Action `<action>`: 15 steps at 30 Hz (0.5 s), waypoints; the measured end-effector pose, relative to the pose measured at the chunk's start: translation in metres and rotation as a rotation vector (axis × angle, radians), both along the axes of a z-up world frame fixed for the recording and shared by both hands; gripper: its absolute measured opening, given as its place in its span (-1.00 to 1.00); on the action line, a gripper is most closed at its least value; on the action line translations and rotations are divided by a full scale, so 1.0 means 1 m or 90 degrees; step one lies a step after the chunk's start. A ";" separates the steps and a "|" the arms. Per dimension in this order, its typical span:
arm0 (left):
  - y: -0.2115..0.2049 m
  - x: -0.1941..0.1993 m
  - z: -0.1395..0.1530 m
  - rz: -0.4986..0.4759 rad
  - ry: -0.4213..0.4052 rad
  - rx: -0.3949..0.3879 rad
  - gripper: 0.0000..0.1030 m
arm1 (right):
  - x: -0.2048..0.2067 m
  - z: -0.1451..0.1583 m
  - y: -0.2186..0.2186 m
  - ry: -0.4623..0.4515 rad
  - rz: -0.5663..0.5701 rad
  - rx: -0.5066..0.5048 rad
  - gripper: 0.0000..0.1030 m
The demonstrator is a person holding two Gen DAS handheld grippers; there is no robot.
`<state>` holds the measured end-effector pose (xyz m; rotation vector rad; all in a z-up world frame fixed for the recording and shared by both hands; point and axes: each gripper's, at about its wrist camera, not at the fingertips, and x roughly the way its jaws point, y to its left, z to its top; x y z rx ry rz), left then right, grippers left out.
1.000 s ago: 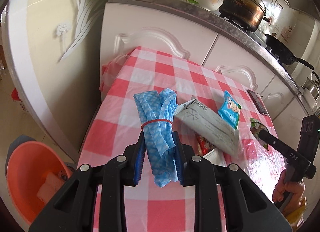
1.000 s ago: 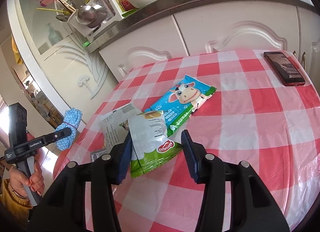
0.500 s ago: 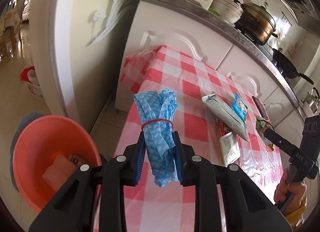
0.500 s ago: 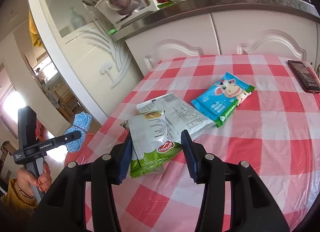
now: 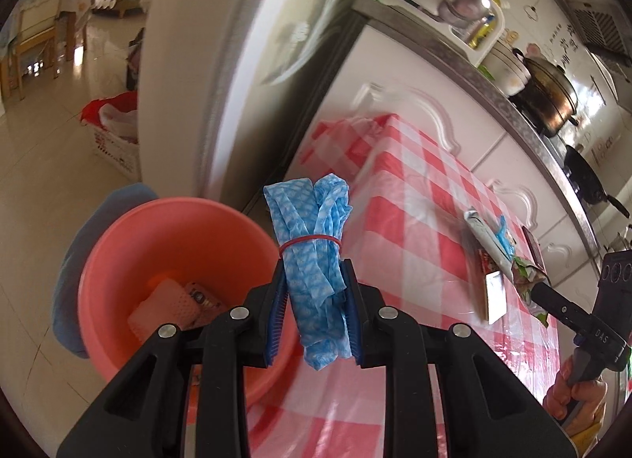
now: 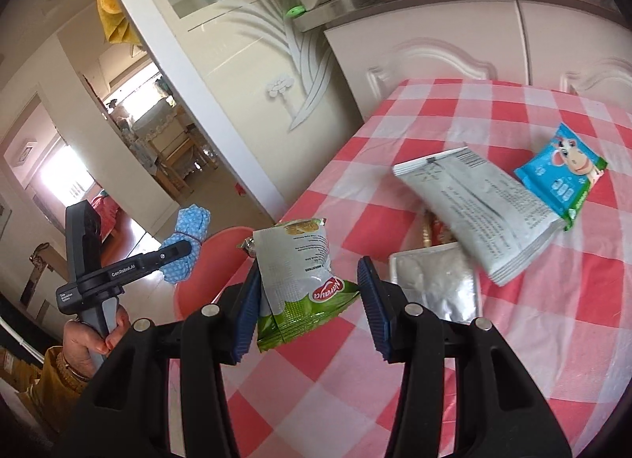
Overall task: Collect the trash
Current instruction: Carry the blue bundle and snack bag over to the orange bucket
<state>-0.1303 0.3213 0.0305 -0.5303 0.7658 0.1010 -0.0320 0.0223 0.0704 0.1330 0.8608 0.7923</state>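
My left gripper (image 5: pixel 314 311) is shut on a blue cloth bundle (image 5: pixel 312 244) tied with a red rubber band, held over the table's left edge beside an orange bin (image 5: pixel 166 256) on the floor. The bin holds white foam and a wrapper. My right gripper (image 6: pixel 310 306) holds a green-and-white snack bag (image 6: pixel 296 264) above the checked table near its left edge; the jaws stand wide and the bag rests against the left pad. The left gripper with the blue bundle (image 6: pixel 187 240) also shows in the right wrist view, above the bin (image 6: pixel 209 272).
On the red-checked table (image 6: pixel 493 359) lie a grey pouch (image 6: pixel 482 205), a blue milk packet (image 6: pixel 561 173), a silver sachet (image 6: pixel 434 284) and a red wrapper. White cabinets and a counter with pots stand behind. A partition wall is left of the table.
Both grippers have swung left toward the table's left edge. The orange bin has come nearer and larger in the left wrist view. Both still hold their items.
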 end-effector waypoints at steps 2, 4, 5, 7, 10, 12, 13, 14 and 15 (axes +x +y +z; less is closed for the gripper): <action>0.012 -0.009 -0.005 0.017 0.004 -0.008 -0.45 | -0.003 0.000 0.015 0.003 0.019 -0.004 -0.05; 0.020 -0.015 -0.010 0.028 0.008 -0.013 -0.45 | -0.006 0.000 0.031 0.005 0.039 -0.011 -0.05; 0.024 -0.018 -0.013 0.035 0.010 -0.016 -0.46 | -0.008 -0.001 0.041 0.004 0.050 -0.018 -0.05; 0.034 -0.026 -0.019 0.046 0.015 -0.023 -0.45 | -0.012 -0.002 0.059 0.004 0.071 -0.030 -0.05; 0.045 -0.033 -0.029 0.059 0.023 -0.033 -0.45 | -0.015 -0.004 0.082 0.005 0.101 -0.042 -0.05; 0.050 -0.037 -0.035 0.065 0.030 -0.039 -0.45 | -0.018 -0.006 0.100 0.004 0.122 -0.051 -0.05; 0.053 -0.039 -0.039 0.068 0.034 -0.042 -0.45 | -0.020 -0.007 0.107 0.002 0.130 -0.057 -0.05; 0.055 -0.041 -0.042 0.071 0.037 -0.045 -0.45 | -0.022 -0.008 0.116 0.002 0.141 -0.062 -0.05; 0.057 -0.041 -0.045 0.073 0.041 -0.050 -0.45 | -0.023 -0.010 0.124 0.002 0.151 -0.067 -0.05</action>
